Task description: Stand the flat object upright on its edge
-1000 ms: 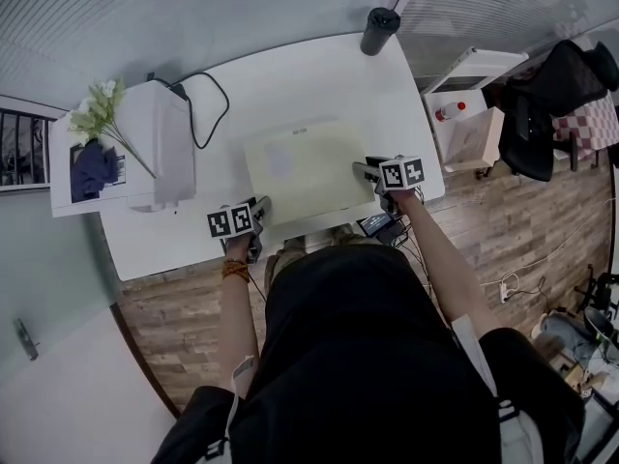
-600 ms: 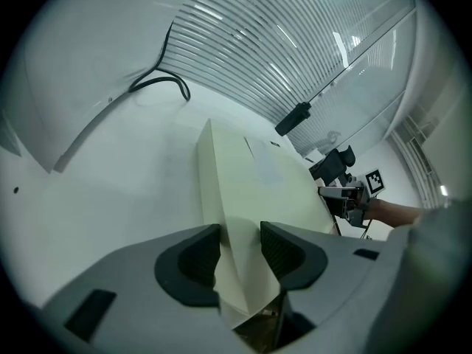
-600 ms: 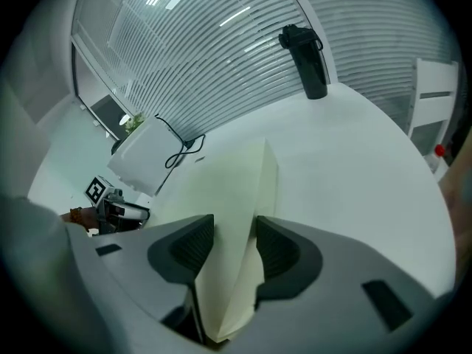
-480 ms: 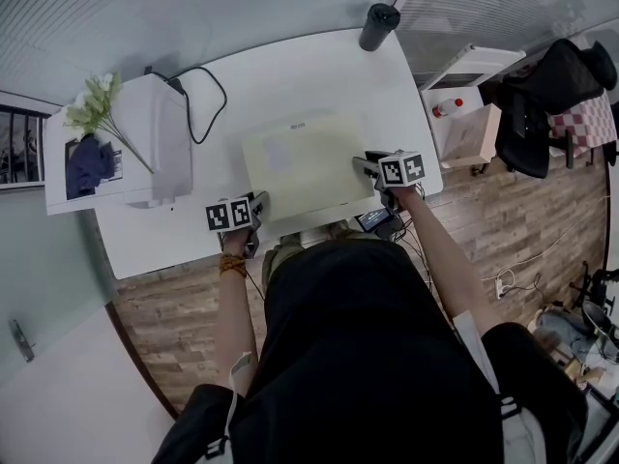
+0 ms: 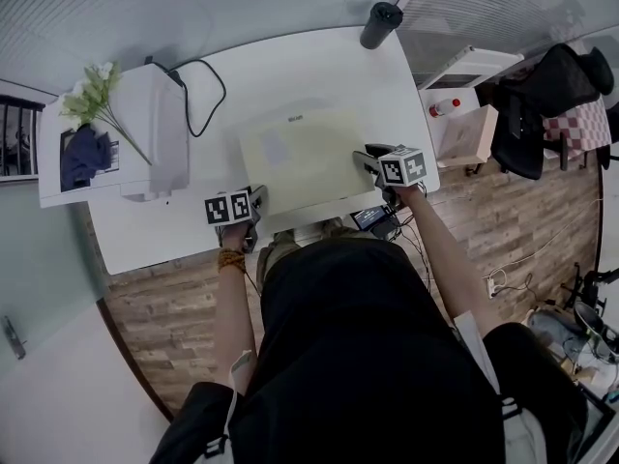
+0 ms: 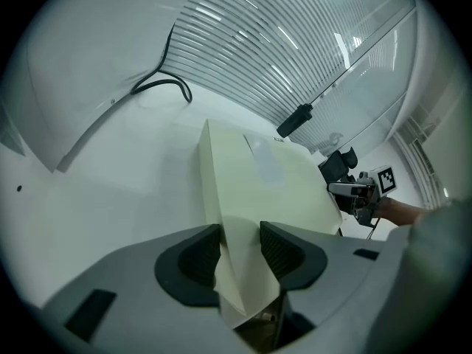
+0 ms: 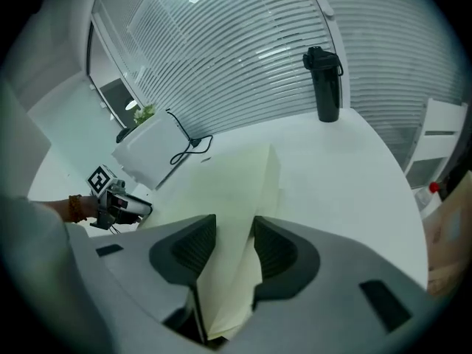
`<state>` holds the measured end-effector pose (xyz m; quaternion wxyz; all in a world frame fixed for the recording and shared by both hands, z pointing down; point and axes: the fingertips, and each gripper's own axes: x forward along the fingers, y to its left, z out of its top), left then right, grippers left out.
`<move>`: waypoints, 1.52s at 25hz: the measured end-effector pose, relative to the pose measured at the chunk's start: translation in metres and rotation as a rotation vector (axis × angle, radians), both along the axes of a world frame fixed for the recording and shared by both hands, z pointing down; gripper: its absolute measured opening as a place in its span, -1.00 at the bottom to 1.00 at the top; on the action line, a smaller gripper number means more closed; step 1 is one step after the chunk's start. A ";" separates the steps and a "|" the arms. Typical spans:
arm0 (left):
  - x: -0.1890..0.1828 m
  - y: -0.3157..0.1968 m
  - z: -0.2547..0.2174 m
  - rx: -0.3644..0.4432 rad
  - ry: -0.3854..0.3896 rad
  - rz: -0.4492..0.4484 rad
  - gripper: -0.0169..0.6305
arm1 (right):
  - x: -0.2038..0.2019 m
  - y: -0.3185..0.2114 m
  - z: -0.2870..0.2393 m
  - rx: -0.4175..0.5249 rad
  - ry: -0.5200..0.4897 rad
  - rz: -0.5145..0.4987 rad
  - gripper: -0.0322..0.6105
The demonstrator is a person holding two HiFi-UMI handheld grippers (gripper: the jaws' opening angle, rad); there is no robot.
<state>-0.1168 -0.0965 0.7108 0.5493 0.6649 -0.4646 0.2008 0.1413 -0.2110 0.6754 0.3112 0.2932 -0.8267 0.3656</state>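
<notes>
Your right gripper (image 7: 233, 240) has just been closing its jaws, with the pale flat object (image 5: 300, 158) between them; both pads now bear on its right edge, a little nearer you than the middle; your left gripper (image 6: 240, 245) is clamped the same way on the near left corner, its jaws partway apart only because the object fills the gap.

The object sits where it was a second ago, in the middle of the white table (image 5: 329, 71), well apart from the black bottle (image 5: 380, 25) at the far right and the white machine (image 5: 145, 138) at the left; I cannot tell whether its near edge has left the surface.

I judge the two-sided grasp complete and the raising not yet begun; you would lift both held points together and pivot on the far edge; watch that this edge does not skid away from you, and that the object does not flex or slip in the pads.
</notes>
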 end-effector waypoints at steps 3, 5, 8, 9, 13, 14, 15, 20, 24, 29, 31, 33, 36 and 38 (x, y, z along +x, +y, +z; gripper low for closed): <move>0.000 0.000 -0.001 0.002 0.004 -0.021 -0.42 | -0.002 -0.002 -0.011 0.039 0.016 -0.019 -0.44; 0.001 0.000 -0.001 0.004 0.018 -0.033 -0.42 | -0.003 -0.004 -0.019 0.065 0.021 -0.030 -0.46; 0.000 0.000 0.000 0.001 0.040 -0.038 -0.42 | -0.007 -0.005 -0.028 0.091 0.038 -0.047 -0.47; 0.000 0.000 0.000 0.001 0.045 -0.039 -0.42 | -0.008 -0.005 -0.030 0.097 0.049 -0.052 -0.47; 0.000 -0.003 -0.001 0.005 0.053 -0.051 -0.42 | -0.010 -0.007 -0.039 0.127 0.091 -0.066 -0.48; 0.000 -0.003 -0.001 0.007 0.057 -0.055 -0.42 | -0.011 -0.007 -0.043 0.135 0.093 -0.069 -0.48; 0.000 -0.003 -0.002 0.008 0.061 -0.058 -0.42 | -0.012 -0.007 -0.047 0.143 0.094 -0.071 -0.48; -0.002 -0.005 -0.001 0.004 0.089 -0.062 -0.42 | -0.021 -0.008 -0.068 0.209 0.112 -0.099 -0.49; -0.004 -0.005 -0.003 0.004 0.112 -0.073 -0.43 | -0.031 -0.006 -0.089 0.261 0.130 -0.124 -0.49; -0.007 -0.006 -0.005 0.018 0.143 -0.094 -0.45 | -0.045 -0.001 -0.116 0.319 0.142 -0.171 -0.51; -0.009 -0.006 -0.005 0.020 0.154 -0.096 -0.45 | -0.051 0.002 -0.124 0.342 0.150 -0.183 -0.51; -0.010 -0.006 -0.006 0.023 0.164 -0.098 -0.46 | -0.057 0.004 -0.133 0.371 0.167 -0.199 -0.52; -0.012 -0.005 -0.006 0.026 0.182 -0.104 -0.48 | -0.068 0.008 -0.145 0.424 0.209 -0.249 -0.52; -0.012 -0.004 -0.006 0.025 0.187 -0.104 -0.48 | -0.074 0.010 -0.151 0.446 0.223 -0.274 -0.52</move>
